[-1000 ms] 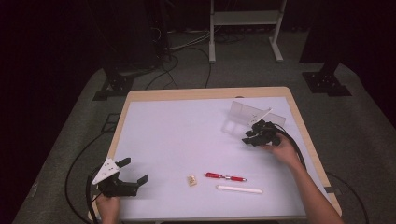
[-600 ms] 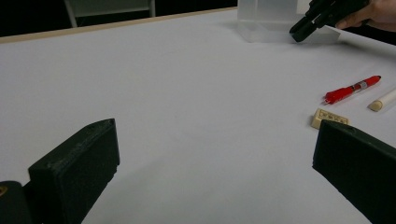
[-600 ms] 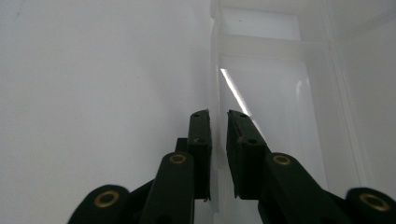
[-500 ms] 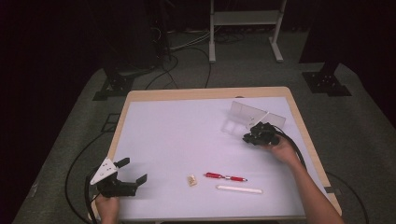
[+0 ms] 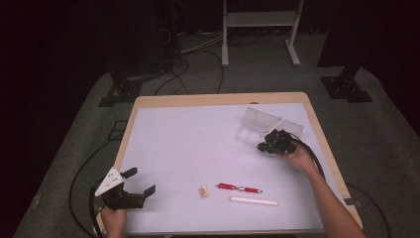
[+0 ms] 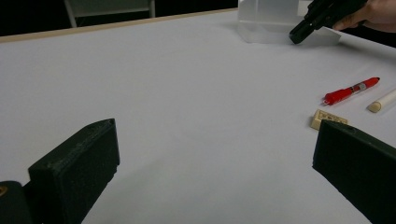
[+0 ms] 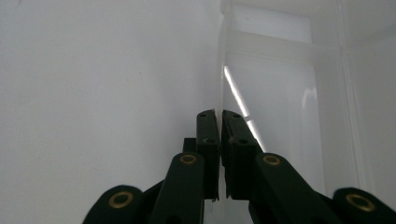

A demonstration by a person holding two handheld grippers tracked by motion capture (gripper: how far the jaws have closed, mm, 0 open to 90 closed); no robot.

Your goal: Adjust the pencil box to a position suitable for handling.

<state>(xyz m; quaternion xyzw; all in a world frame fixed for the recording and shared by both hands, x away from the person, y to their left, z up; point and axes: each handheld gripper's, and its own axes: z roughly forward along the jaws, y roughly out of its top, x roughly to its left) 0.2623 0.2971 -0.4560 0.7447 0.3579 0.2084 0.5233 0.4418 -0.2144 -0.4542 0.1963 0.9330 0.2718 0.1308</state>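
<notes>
A clear plastic box point(image 5: 262, 124) stands at the back right of the white table point(image 5: 198, 144). My right gripper point(image 5: 265, 146) is at the box's near side. In the right gripper view its jaws point(image 7: 219, 116) are pressed together on the thin edge of a box wall point(image 7: 280, 93). My left gripper point(image 5: 139, 181) rests near the front left corner, jaws wide apart point(image 6: 217, 140) with nothing between them. Its view also takes in the right gripper point(image 6: 303, 30) and the box point(image 6: 268, 18) far off.
A red pen point(image 5: 237, 188) point(image 6: 352, 89), a white stick point(image 5: 253, 201) point(image 6: 383, 100) and a small tan block point(image 5: 202, 191) point(image 6: 328, 119) lie near the front middle. Cables trail off both table sides. A metal stand point(image 5: 257, 29) is beyond the far edge.
The right gripper has crept slightly left at the box. The left gripper has hardly moved.
</notes>
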